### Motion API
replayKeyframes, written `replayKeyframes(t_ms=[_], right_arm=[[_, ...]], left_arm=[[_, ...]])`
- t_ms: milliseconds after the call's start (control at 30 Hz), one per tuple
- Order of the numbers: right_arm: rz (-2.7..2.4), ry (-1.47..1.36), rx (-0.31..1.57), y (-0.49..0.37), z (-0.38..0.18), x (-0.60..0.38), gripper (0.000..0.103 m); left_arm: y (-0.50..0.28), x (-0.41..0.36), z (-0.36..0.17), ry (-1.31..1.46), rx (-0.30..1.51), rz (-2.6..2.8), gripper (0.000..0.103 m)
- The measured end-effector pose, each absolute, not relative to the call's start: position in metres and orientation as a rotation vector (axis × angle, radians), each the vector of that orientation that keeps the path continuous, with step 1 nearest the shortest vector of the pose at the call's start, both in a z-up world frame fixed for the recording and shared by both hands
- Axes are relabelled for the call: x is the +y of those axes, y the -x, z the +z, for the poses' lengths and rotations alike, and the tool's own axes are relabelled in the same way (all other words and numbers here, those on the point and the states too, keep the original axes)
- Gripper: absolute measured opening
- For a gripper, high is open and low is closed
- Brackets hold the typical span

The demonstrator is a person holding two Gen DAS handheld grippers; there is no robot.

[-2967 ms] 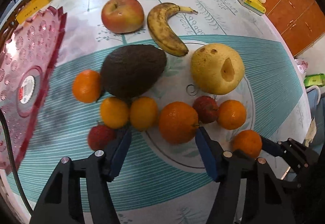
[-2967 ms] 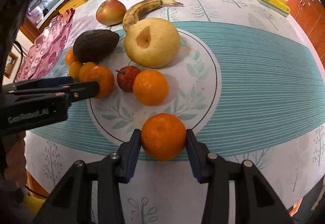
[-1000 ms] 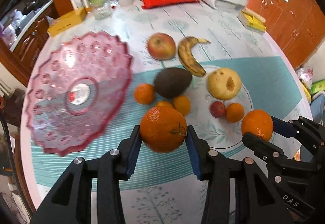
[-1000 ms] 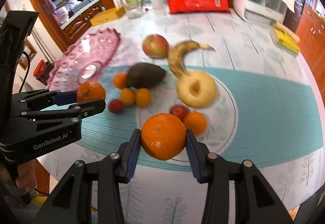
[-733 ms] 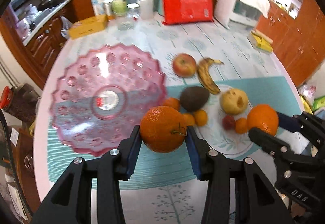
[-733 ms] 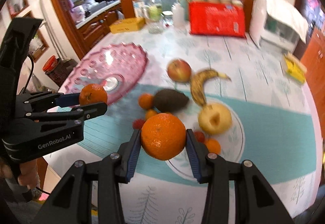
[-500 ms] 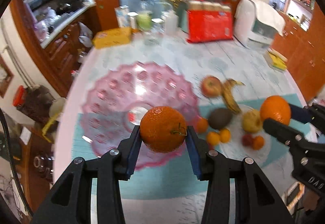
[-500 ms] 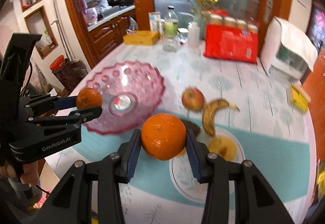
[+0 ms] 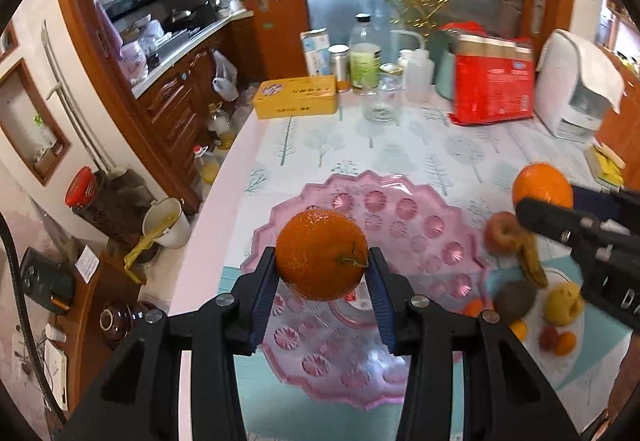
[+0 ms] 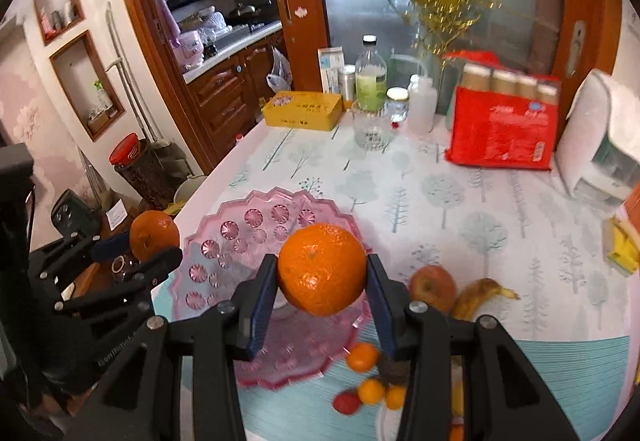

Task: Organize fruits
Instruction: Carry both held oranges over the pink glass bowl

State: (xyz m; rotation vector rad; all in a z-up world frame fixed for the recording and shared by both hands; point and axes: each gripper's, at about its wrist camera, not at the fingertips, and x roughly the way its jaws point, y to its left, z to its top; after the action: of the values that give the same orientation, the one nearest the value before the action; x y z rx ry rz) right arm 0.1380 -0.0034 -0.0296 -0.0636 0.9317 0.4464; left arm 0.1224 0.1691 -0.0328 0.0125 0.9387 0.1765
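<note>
My left gripper [image 9: 322, 281] is shut on an orange [image 9: 321, 255] and holds it high above the pink glass fruit dish [image 9: 408, 217]. My right gripper [image 10: 322, 291] is shut on a second orange [image 10: 322, 268], also high over the dish [image 10: 240, 233]. Each gripper with its orange shows in the other view: the right one at the right [image 9: 542, 188], the left one at the left [image 10: 154, 235]. On the table beyond the dish lie an apple [image 10: 433, 287], a banana [image 10: 482, 299], an avocado [image 9: 515, 300], a pear [image 9: 564, 303] and small oranges [image 10: 362, 357].
At the back of the table stand a yellow box [image 9: 296, 97], bottles [image 9: 364, 57], a glass [image 9: 380, 103], a red package [image 9: 494, 89] and a white appliance [image 9: 576, 97]. The table's left edge [image 9: 208, 225] drops to floor clutter and wooden cabinets [image 9: 176, 109].
Both grippers closed on an orange each, lifted them off the table and carried them up and left. The pink dish now lies below them and the other fruit has fallen back to the right.
</note>
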Motion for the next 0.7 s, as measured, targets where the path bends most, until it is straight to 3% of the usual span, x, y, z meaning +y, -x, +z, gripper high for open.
replayKeyframes(t_ms=[500,700], right_arm=[[0.413,0.021,1.219,-0.169,-0.153,0.022,0.044],[0.414,0.049,1.264,-0.173,-0.178,0.028,0.044]], left_arm=[[-0.175,0.182,-0.151,0.037,1.171,0.224,0.042],[-0.18,0.182,-0.179,0.023,1.222,0.227,0.043]])
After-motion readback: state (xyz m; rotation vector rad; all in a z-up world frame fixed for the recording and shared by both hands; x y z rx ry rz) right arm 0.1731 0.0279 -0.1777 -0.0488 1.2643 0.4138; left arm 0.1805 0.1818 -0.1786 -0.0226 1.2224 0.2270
